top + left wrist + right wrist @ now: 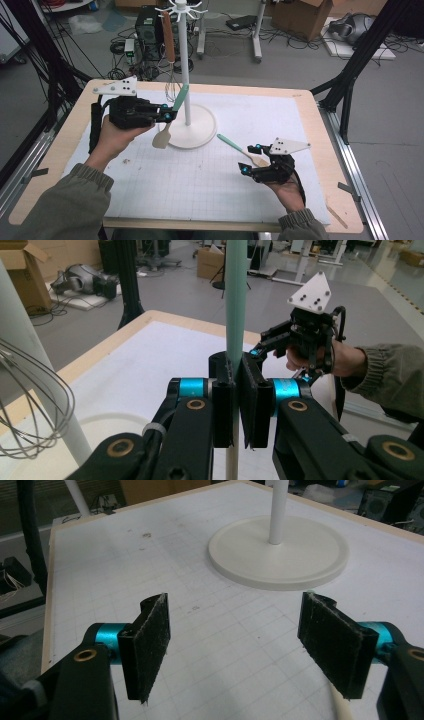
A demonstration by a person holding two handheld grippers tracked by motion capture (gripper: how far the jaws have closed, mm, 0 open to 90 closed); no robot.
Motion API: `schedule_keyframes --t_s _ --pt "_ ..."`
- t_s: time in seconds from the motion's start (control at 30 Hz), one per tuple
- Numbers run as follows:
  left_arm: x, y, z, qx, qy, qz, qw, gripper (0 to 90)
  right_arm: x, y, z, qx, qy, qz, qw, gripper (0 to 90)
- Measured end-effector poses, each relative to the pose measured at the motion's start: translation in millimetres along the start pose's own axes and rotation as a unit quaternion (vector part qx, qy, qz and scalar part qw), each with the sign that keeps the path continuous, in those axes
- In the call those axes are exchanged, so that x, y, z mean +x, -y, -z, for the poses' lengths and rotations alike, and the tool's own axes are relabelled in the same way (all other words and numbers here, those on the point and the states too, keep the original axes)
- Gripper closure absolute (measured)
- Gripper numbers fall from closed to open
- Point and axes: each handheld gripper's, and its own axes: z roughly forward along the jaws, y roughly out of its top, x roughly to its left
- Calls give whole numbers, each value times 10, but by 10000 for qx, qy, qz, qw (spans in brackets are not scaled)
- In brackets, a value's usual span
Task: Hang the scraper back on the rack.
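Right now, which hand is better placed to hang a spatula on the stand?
Left. Its tool is shut on the green-handled spatula, lifted beside the stand's pole. The right tool is open, its spatula lying on the mat.

Robotics lab or test bay. Grey floor strewn with loose cables [300, 42], a desktop computer tower [148, 31] standing on it, cardboard boxes [304, 16], black metal frame struts [357, 55] flanking a wooden table [325, 130] topped with a gridded white mat [200, 185].

left gripper [169, 114] clamps a green-handled spatula [170, 120] beside the white stand [186, 65].
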Motion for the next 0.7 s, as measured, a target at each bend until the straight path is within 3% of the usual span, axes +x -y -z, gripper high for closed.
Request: schedule_keyframes --t_s 0.23,0.5,0.7 --pt "56 -93 13 -122 -61 27 9999 844 -1 -1 5 -15 11 -12 10000 284" --pt "129 -178 67 -479 -253 217 9983 844 -5 10 -8 -18 17 -3 10000 276" --pt "172 -251 104 -503 -315 234 9980 844 -11 11 -7 -42 27 -32 10000 273"
